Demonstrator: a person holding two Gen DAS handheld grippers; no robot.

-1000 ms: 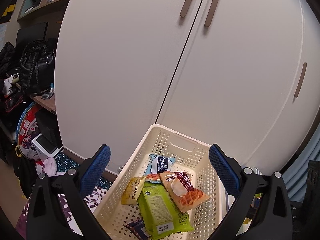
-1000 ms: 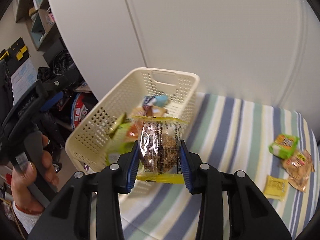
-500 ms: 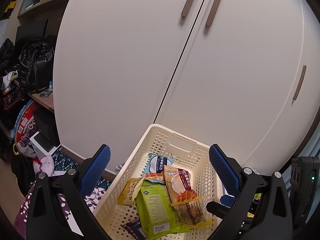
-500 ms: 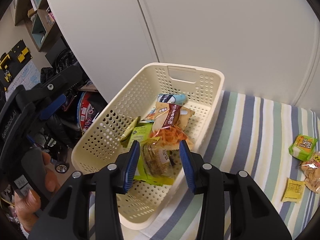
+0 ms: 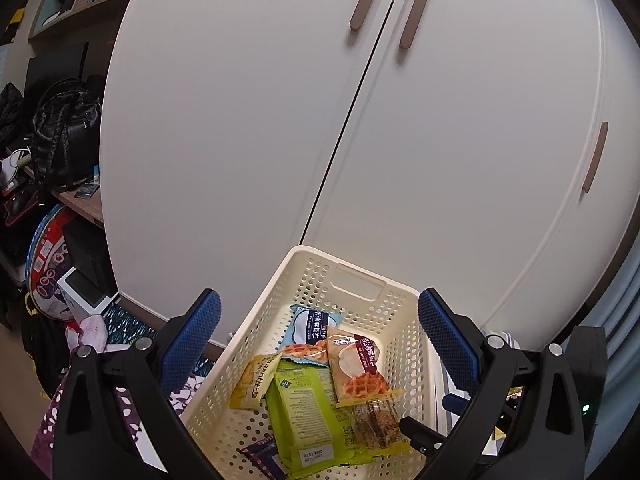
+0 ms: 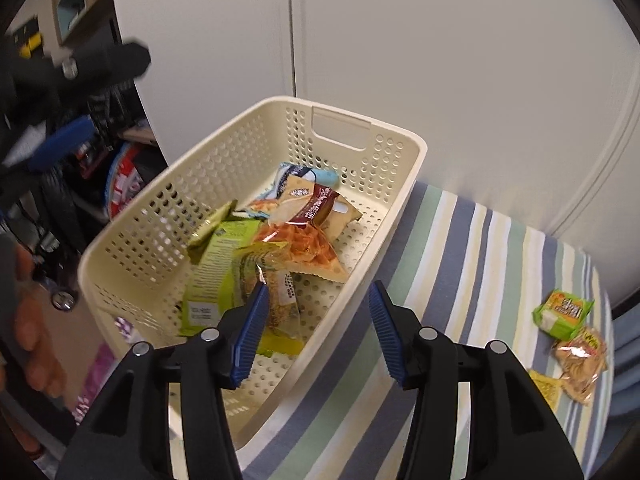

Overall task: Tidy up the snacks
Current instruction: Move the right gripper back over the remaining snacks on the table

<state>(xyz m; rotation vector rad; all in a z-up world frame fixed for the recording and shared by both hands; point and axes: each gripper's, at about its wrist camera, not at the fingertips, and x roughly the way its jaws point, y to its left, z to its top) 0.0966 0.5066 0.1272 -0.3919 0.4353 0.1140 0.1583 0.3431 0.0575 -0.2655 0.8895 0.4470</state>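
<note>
Left gripper (image 5: 319,340): black frame w/ blue ribbed pads, fingers spread wide, nothing between them. Hovers over the basket.
Right gripper (image 6: 315,330): same build, fingers wide apart, empty. Sits at the basket's near right rim, partly over the striped surface.
Basket: cream perforated plastic basket (image 6: 404,184), rectangular, handle slot in far wall. Stands on the left edge of the striped surface; left side overhangs the floor area.
Basket contents: clear-window granola-type packet w/ yellow ends (image 5: 376,424) at near right, lying on the green pack. Large lime-green flat pack (image 5: 304,412) at centre, label side up. Waffle packet w/ dark-red band (image 5: 356,368) overlaps the green pack's far end. Light-blue packet (image 5: 310,322) toward far wall. Small yellow-olive sachet (image 5: 254,380) leans by left wall. Dark-blue wrapper (image 5: 260,454) at near edge, partly hidden.
Surface: blue/green/cream striped cloth surface (image 6: 472,264), carries the basket.
Loose snacks, right edge of surface: green-orange small pack (image 6: 562,312); clear bag of brown crackers (image 6: 580,360) touching it on the near side; small yellow sachet (image 6: 546,388) just beside the crackers.
Backdrop: white cabinet doors w/ brown bar handles (image 5: 414,4) behind the basket.
Person: a hand (image 6: 30,320) at left frame edge in right-wrist view, blurred.
</note>
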